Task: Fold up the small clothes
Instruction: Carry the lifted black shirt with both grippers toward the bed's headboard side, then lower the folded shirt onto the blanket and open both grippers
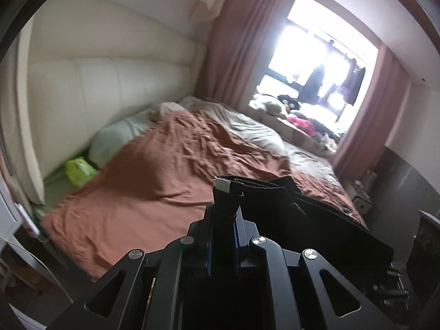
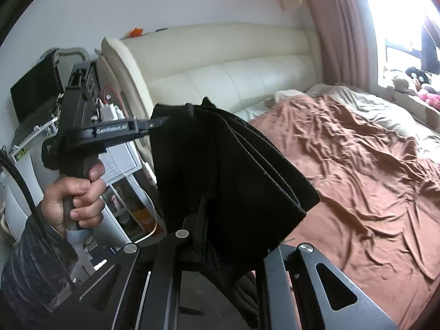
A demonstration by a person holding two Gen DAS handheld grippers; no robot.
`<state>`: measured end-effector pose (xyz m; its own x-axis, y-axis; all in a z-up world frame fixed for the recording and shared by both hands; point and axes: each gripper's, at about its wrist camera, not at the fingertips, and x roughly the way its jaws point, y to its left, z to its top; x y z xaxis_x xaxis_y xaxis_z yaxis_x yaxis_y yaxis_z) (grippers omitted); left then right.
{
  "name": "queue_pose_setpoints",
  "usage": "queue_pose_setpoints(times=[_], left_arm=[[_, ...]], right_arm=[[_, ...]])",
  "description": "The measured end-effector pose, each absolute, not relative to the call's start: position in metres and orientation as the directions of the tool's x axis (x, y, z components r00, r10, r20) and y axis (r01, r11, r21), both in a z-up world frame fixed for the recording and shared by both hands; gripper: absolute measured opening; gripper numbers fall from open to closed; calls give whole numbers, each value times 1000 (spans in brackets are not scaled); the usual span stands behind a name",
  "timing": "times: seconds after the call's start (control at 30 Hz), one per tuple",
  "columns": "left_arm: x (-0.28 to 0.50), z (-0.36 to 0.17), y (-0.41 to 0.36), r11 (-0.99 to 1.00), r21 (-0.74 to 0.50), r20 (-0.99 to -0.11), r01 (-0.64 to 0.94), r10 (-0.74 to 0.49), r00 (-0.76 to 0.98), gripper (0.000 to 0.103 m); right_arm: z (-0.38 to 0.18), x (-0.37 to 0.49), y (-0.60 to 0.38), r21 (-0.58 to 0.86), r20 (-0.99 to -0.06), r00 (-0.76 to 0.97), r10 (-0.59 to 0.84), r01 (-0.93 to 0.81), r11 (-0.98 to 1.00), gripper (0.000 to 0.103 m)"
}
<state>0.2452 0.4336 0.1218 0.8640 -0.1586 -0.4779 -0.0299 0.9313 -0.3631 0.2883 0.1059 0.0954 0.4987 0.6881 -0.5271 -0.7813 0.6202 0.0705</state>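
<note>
**Ana:** Both claws are pinched on the same black garment (image 2: 233,170). The left gripper (image 1: 222,217) has its fingers closed narrow on a bunched corner, near a small white tag (image 1: 223,185). In its own view, the right gripper (image 2: 220,236) is mostly covered by cloth, but the fabric runs down between its fingers, so I judge it clamped too.

**Ben:** So where is the garment?

**Ana:** Up in the air, stretched between the two claws, above the near edge of the bed. From the right view you can see the left hand (image 2: 74,200) gripping the left tool's handle, with the cloth hanging in several layers.

**Ben:** What might go wrong?

**Ana:** The left hold is on a thin bunched edge. A sharp tug could pull it free, and the layers would drop in a heap. Also, the brown sheet (image 1: 154,170) below is heavily wrinkled, so laying the piece down carelessly could leave the fold crooked.

**Ben:** Anything further off?

**Ana:** A green packet (image 1: 79,170) by the cream headboard (image 1: 110,82), then pink curtains (image 1: 228,41) and a bright window (image 1: 324,55).
</note>
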Motion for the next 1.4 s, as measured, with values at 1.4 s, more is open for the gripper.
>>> queue_pose_setpoints(times=[1.4], left_arm=[[460, -54, 596, 904, -332, -644, -271, -7, 765, 11]], right_arm=[[-78, 545, 347, 102, -650, 331, 684, -854, 511, 8]])
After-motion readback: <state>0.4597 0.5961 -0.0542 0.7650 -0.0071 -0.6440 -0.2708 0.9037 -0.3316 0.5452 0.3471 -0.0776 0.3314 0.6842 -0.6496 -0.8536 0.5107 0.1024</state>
